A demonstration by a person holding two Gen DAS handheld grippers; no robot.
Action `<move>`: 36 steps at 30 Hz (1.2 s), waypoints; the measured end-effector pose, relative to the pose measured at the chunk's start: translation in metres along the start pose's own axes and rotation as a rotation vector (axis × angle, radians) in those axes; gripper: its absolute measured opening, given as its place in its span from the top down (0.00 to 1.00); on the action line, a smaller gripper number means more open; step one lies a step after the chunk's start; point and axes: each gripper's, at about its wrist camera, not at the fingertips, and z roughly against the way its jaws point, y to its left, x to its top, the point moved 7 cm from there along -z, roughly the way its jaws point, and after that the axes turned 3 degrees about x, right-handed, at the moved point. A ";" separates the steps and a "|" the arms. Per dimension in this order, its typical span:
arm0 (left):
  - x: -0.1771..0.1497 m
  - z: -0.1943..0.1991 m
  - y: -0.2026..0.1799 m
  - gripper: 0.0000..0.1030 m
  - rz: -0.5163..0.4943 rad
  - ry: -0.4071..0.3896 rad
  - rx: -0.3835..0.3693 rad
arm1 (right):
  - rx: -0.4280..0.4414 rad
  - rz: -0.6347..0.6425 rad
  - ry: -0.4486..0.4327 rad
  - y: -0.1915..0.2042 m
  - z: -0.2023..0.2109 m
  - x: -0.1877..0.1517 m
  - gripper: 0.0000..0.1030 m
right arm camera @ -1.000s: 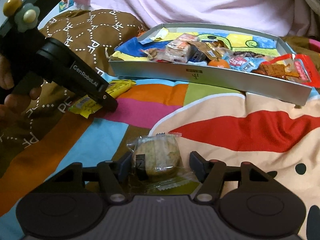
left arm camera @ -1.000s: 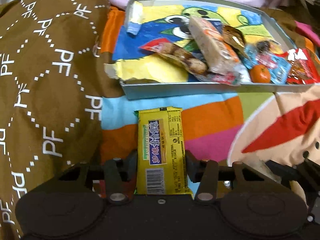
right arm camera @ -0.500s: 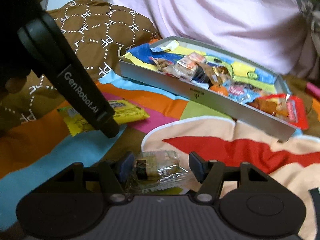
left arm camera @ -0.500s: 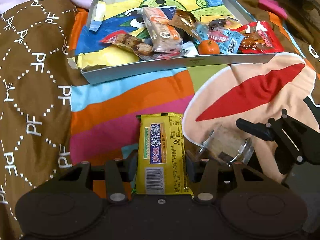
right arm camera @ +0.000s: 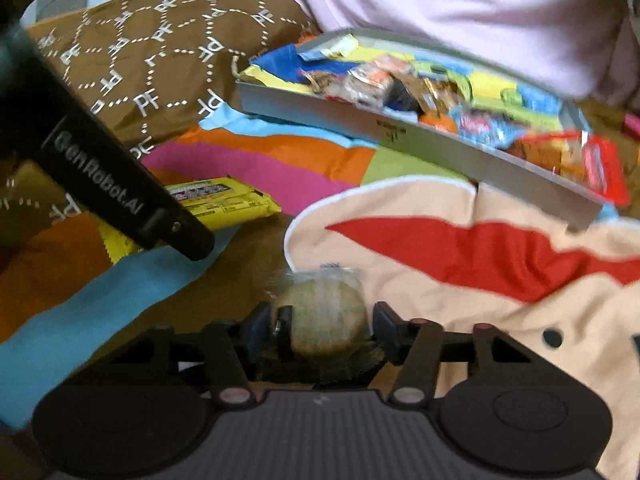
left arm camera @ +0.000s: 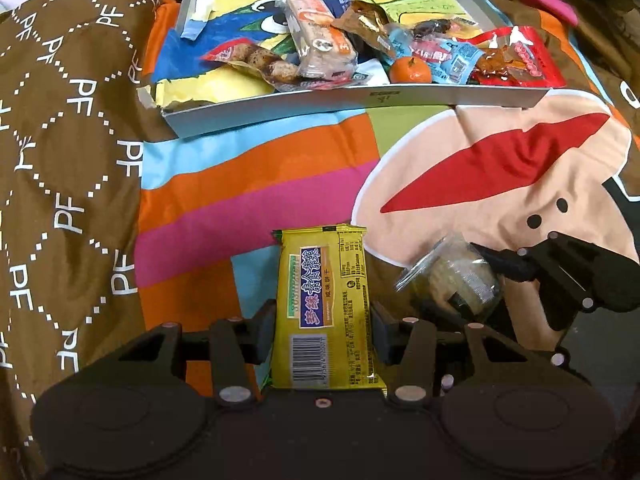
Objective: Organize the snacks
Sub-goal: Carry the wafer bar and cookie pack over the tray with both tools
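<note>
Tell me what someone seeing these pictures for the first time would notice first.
Probably the bright yellow snack pack clamped in the left tool over the striped, cartoon-print blanket. Next, the grey tray beyond it, heaped with wrappers and a small orange. The right tool has just been closing around a clear-wrapped cookie.

At left of both views, the brown blanket [left arm camera: 68, 128] repeats white "PF" letters. In the right wrist view's left half, the black gripper arm [right arm camera: 120, 196] reads "GenRobot.AI".
</note>
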 end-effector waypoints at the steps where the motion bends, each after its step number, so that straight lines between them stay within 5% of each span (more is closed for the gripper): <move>1: 0.000 0.002 -0.001 0.52 0.001 -0.004 -0.001 | -0.035 0.045 -0.011 0.003 0.001 0.001 0.49; 8: 0.005 0.014 -0.002 0.52 0.009 -0.044 0.007 | -0.109 0.137 -0.057 0.007 0.006 0.003 0.49; 19: 0.038 0.050 0.005 0.52 0.099 -0.260 -0.064 | -0.174 0.093 -0.331 -0.011 0.049 0.036 0.48; 27: 0.090 0.049 0.021 0.52 0.151 -0.399 0.052 | -0.146 -0.027 -0.460 -0.044 0.056 0.081 0.48; 36: 0.149 0.013 0.051 0.52 0.219 -0.465 0.115 | -0.158 -0.147 -0.470 -0.105 0.017 0.138 0.48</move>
